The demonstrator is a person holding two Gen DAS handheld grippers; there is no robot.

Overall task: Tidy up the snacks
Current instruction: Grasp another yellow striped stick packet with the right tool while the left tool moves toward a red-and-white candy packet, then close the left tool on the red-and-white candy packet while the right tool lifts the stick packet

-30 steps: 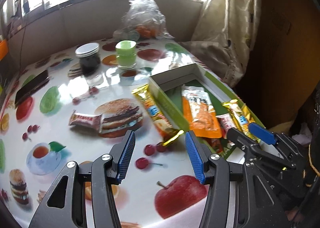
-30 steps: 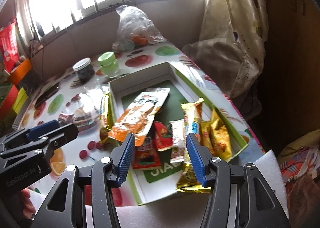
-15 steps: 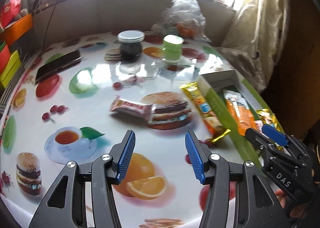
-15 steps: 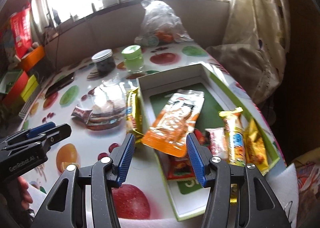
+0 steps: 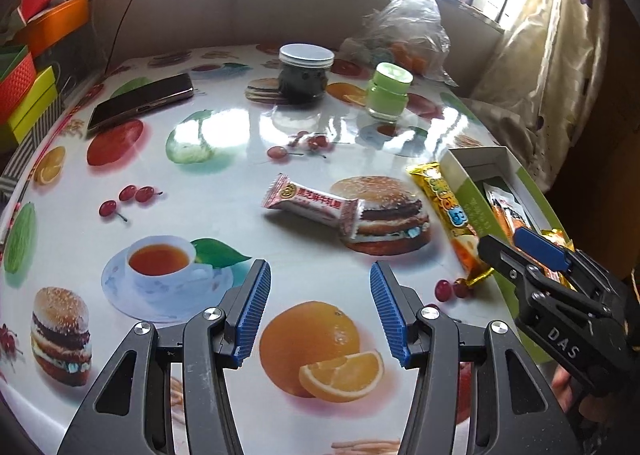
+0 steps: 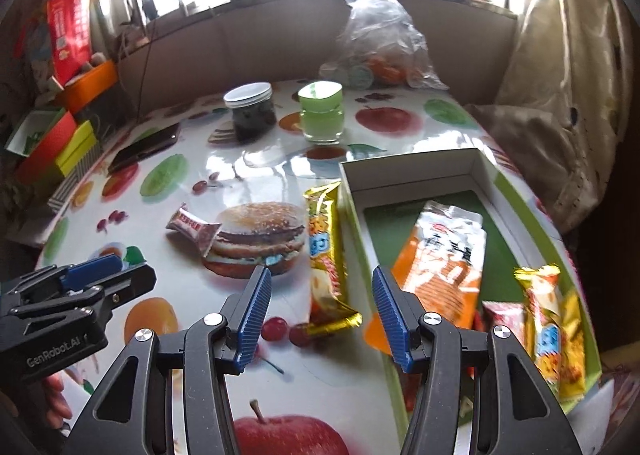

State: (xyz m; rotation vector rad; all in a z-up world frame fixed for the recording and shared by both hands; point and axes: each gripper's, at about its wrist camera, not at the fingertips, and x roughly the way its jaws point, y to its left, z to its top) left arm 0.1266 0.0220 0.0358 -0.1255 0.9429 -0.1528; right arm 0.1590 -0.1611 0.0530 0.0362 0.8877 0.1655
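A pink-and-white wrapped snack bar lies on the fruit-printed tablecloth beside a printed burger. A long gold snack packet lies along the outside of the green box's wall. Inside the box rest an orange pouch and several small packets. My left gripper hovers open and empty over a printed orange, short of the pink bar. My right gripper is open and empty, its fingers on either side of the gold packet's near end, above it.
At the back of the table stand a dark jar with a white lid, a green-lidded jar and a clear plastic bag. A phone lies far left. Coloured boxes are stacked off the table's left.
Both grippers swung left: the box slid from the middle toward the right of each view, and the pink bar and gold packet came nearer the centre. Jaw gaps stayed the same.
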